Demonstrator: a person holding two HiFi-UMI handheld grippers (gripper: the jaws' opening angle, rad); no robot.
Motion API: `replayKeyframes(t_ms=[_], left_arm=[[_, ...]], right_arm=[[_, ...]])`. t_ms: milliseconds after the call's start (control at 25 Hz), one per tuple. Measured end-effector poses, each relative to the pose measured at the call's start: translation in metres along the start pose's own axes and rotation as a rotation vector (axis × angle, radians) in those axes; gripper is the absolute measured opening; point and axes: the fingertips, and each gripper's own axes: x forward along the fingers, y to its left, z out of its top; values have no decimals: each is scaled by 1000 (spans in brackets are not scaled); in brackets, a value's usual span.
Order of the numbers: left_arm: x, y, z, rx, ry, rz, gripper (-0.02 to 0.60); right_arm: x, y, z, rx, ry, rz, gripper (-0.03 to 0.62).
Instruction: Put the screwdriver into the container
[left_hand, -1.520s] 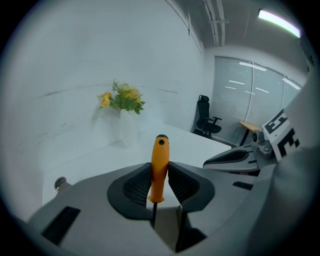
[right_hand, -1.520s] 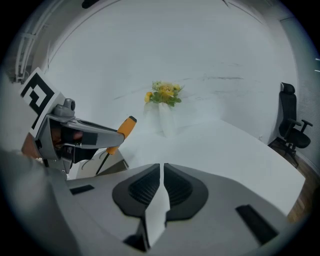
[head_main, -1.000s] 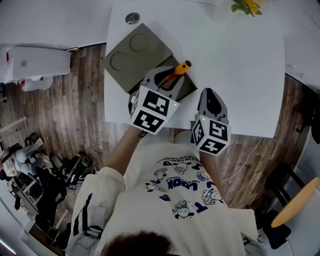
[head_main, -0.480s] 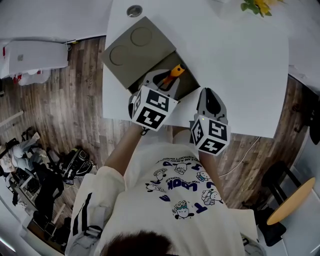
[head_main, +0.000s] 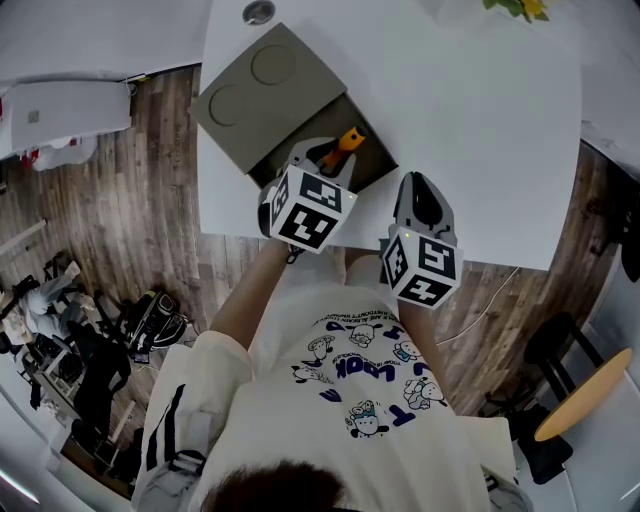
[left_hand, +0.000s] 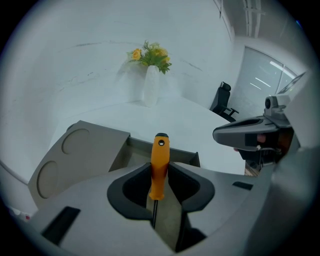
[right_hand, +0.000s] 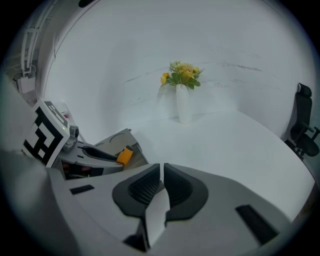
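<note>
the left gripper (head_main: 325, 160) is clamped on the screwdriver (head_main: 345, 145), its pads pressing the lower part of the orange handle. the thin shaft runs back between the jaws and the butt of the handle sticks out ahead. in the left gripper view the screwdriver (left_hand: 159, 165) sits at frame centre, over the open compartment of the grey container (left_hand: 180, 156), with the butt reaching about to its far wall. the right gripper (head_main: 420, 205) hangs to the right of the container with its jaws together on nothing and does not touch the box.

likely troubles:
- let go now, the handle could land across the far wall and roll out onto the white table (head_main: 480, 130).
- the grip is near the shaft end, so the heavier butt may swing down and twist in the pads.
- the shaft, hidden under the gripper, could catch the near wall on the way down.
- nothing steadies the container (head_main: 372, 168). it lies near the table's edge at centre left of the head view, so a knock could push it that way.
</note>
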Motion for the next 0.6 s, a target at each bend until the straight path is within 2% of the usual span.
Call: replayKeyframes(t_ms=[600], left_arm=[[25,-3,-22,-7,101,-1,112]], right_arm=[[-3,-18,-9,41,13,-33,41]])
